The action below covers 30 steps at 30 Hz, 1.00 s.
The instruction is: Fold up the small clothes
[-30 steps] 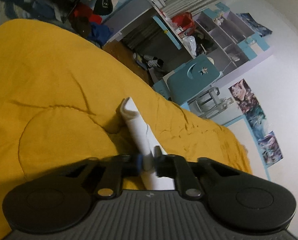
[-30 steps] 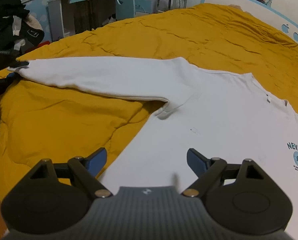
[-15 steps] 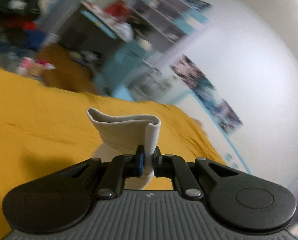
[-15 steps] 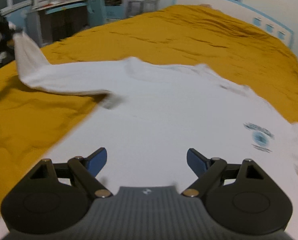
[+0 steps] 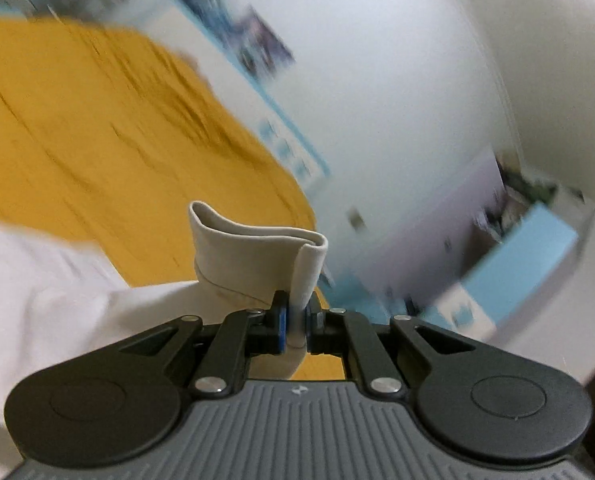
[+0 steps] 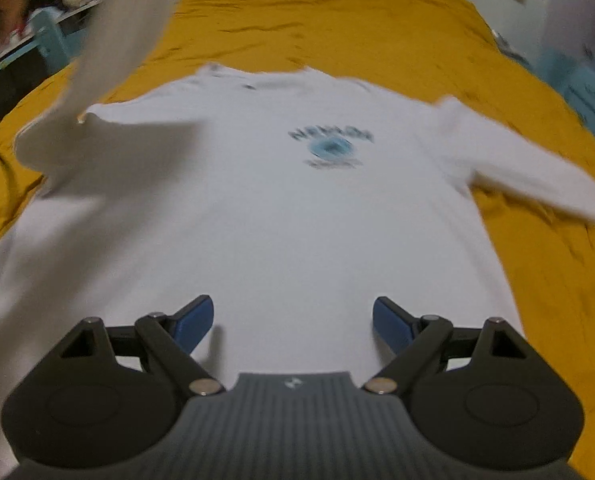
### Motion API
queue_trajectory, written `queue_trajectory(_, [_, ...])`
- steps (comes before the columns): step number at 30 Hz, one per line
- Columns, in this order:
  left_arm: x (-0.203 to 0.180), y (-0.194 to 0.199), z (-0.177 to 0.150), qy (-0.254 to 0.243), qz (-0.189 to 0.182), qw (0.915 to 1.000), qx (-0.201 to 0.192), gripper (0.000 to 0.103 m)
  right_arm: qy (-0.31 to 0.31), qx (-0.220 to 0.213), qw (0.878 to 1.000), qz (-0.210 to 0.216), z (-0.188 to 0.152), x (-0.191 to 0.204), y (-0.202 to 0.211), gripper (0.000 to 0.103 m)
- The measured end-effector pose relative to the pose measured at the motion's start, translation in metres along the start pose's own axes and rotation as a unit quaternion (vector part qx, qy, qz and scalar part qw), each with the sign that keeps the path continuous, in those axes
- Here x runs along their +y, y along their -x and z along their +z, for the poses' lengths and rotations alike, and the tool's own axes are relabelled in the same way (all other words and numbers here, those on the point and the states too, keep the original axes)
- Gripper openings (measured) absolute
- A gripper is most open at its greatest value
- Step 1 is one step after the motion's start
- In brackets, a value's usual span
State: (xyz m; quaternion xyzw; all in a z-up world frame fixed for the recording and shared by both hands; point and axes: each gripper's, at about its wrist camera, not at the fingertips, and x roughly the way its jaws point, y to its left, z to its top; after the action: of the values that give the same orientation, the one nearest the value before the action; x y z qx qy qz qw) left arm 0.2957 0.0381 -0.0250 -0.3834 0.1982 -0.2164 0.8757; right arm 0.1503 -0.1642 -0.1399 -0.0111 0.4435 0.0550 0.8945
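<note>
Shirt (image 5: 57, 288), white and long-sleeved, lies on the yellow bed (image 5: 77, 128) in the left wrist view, where the left gripper (image 5: 295, 320) has its fingers (image 5: 278, 322) pressed together on the ribbed cuff (image 5: 257, 252). That cuff stands up above the fingers, folded into a loop, and the sleeve hangs below. The room behind is blurred: a pale wall (image 5: 397, 100) with posters.

In the right wrist view the shirt (image 6: 277, 220) is spread front up across the bed (image 6: 337, 20), its blue print (image 6: 331, 147) towards the far end. One sleeve (image 6: 117, 40) rises at the left, lifted off the bed; the other sleeve (image 6: 537, 176) lies out to the right. The right gripper (image 6: 293, 320) hovers over the hem, its blue-padded fingers (image 6: 195, 322) spread wide, holding nothing.
</note>
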Motion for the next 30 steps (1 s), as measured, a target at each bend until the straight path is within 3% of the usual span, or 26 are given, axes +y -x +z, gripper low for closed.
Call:
queue_trajectory(2, [0.000,-0.042,-0.034,0.003,-0.012,0.9985,0.053,0.015,0.002,0.009,1.000,0.007,-0.004,-0.016,-0.001,0.083])
queue_trajectory(3, [0.001,-0.062,-0.051,0.002,-0.004,0.9964,0.085,0.020,0.004,0.011,1.000,0.004,-0.006,-0.022,0.000,0.083])
queue_trajectory(5, [-0.001,-0.091,-0.074,-0.025,0.039,0.9891,0.140,0.041,0.004,0.009,1.000,-0.005,-0.009,-0.034,0.002,0.083])
queue_trajectory(7, [0.000,-0.098,-0.087,-0.037,0.042,0.9851,0.163,0.041,-0.003,0.007,1.000,-0.009,-0.010,-0.044,0.006,0.083])
queue_trajectory(9, [0.003,-0.087,-0.084,-0.034,0.021,0.9857,0.164,0.045,-0.015,0.000,1.000,-0.012,-0.007,-0.054,0.009,0.083])
queue_trajectory(12, [0.015,-0.052,-0.070,-0.050,0.029,0.9866,0.153,0.066,-0.040,-0.040,0.998,0.001,0.004,-0.073,0.016,0.083])
queue_trajectory(15, [0.037,-0.011,-0.044,-0.069,0.079,0.9870,0.122,0.066,-0.065,-0.088,0.994,0.006,0.030,-0.098,0.011,0.082])
queue_trajectory(17, [0.060,0.012,-0.033,-0.083,0.130,0.9820,0.109,0.066,-0.090,-0.120,0.989,0.012,0.048,-0.115,0.003,0.082])
queue_trajectory(18, [0.072,0.023,-0.031,-0.082,0.156,0.9784,0.108,0.066,-0.109,-0.125,0.986,0.023,0.064,-0.127,-0.011,0.074])
queue_trajectory(19, [0.085,0.031,-0.031,-0.072,0.179,0.9754,0.108,0.066,-0.127,-0.123,0.984,0.037,0.075,-0.135,-0.023,0.066])
queue_trajectory(20, [0.099,0.039,-0.030,-0.060,0.191,0.9741,0.105,0.066,-0.148,-0.115,0.981,0.053,0.086,-0.144,-0.038,0.045])
queue_trajectory(21, [0.110,0.045,-0.032,-0.049,0.200,0.9731,0.102,0.066,-0.177,-0.101,0.976,0.077,0.095,-0.152,-0.053,0.036])
queue_trajectory(25, [0.140,0.044,-0.036,-0.015,0.225,0.9684,0.108,0.066,-0.267,-0.047,0.952,0.142,0.106,-0.156,-0.098,0.036])
queue_trajectory(30, [0.143,0.023,-0.042,-0.018,0.228,0.9658,0.122,0.066,-0.366,-0.014,0.923,0.121,0.108,-0.157,-0.131,0.045])
